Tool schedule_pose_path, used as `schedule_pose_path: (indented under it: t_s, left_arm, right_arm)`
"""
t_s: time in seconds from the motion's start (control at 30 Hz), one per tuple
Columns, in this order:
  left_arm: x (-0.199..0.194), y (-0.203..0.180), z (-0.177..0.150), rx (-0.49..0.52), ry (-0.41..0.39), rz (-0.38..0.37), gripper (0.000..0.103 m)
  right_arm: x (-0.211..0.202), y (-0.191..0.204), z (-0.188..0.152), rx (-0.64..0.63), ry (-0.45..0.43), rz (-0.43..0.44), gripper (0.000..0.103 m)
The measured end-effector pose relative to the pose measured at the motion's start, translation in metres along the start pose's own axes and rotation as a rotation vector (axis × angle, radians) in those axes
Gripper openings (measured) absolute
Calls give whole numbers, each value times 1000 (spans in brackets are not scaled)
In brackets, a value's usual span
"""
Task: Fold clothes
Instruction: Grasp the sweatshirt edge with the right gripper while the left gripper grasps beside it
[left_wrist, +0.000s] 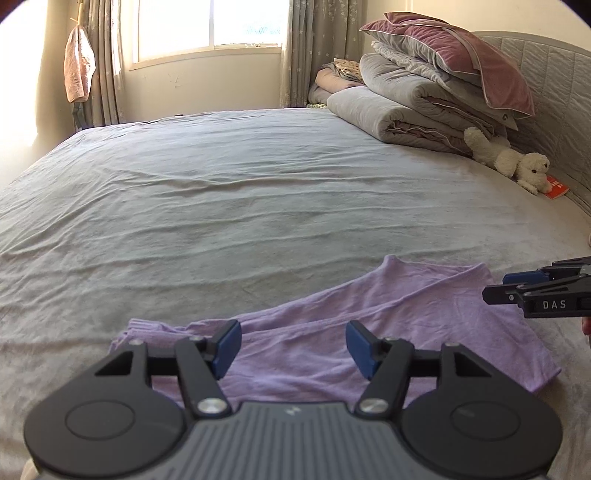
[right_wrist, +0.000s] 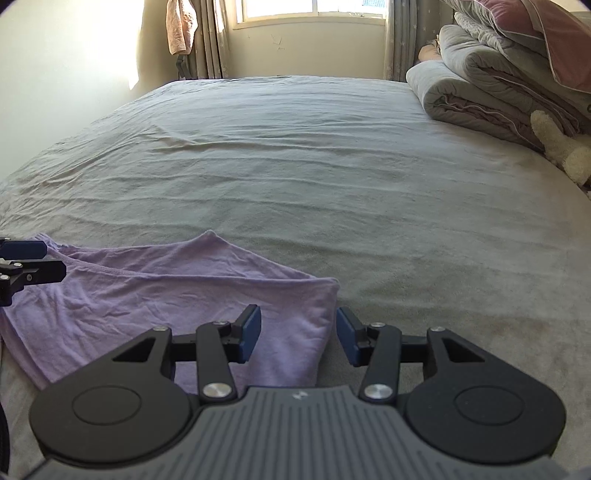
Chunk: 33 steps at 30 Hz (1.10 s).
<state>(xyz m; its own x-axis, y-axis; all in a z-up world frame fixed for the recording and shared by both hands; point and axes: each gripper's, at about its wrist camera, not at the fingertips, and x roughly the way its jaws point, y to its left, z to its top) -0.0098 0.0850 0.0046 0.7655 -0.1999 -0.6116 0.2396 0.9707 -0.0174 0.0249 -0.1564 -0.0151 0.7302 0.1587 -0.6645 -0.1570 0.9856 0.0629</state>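
Note:
A lilac garment lies folded on the grey bed sheet, near the bed's front edge. My left gripper hovers open over the garment's left part, nothing between its blue pads. In the right wrist view the same lilac garment spreads to the left, its right edge just under my right gripper. That gripper stands open above the cloth's edge, pads not pressing on it. The right gripper shows at the far right of the left wrist view, the left gripper at the far left of the right wrist view.
Rolled grey quilts and a pink pillow are stacked at the headboard, back right. A white plush toy and a red booklet lie beside them. A window with curtains and a hanging pink cloth stand beyond the bed.

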Motion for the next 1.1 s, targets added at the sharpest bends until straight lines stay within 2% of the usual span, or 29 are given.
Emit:
schedule_pose_path:
  t_s: [0.2, 0.33, 0.4, 0.43, 0.53, 0.73, 0.83, 1.03, 1.1]
  left_arm:
    - [-3, -24, -2, 41, -14, -35, 64]
    - [-4, -37, -5, 57, -18, -96, 64]
    - [-4, -46, -8, 72, -24, -132, 64]
    - [-3, -50, -8, 81, -23, -147, 64]
    - [-3, -67, -12, 132, -27, -201, 64]
    - [-6, -96, -18, 237, -42, -324, 64]
    - [-7, -108, -24, 297, -38, -380, 64]
    - [-10, -133, -36, 402, -42, -459, 64]
    - [-10, -141, -39, 438, -46, -462, 64]
  right_arm:
    - [-10, -16, -12, 68, 61, 47, 49]
    - [-17, -29, -18, 138, 110, 164, 49]
    - [-19, -35, -20, 181, 143, 242, 46]
    - [-19, -38, -21, 203, 160, 277, 41]
    - [-19, -47, -26, 271, 201, 351, 33]
    - [-18, -66, -35, 387, 285, 480, 32]
    - [-18, -76, -42, 446, 321, 538, 29]
    - [-13, -96, -54, 581, 366, 614, 8]
    - [-13, -99, -54, 607, 367, 636, 7]
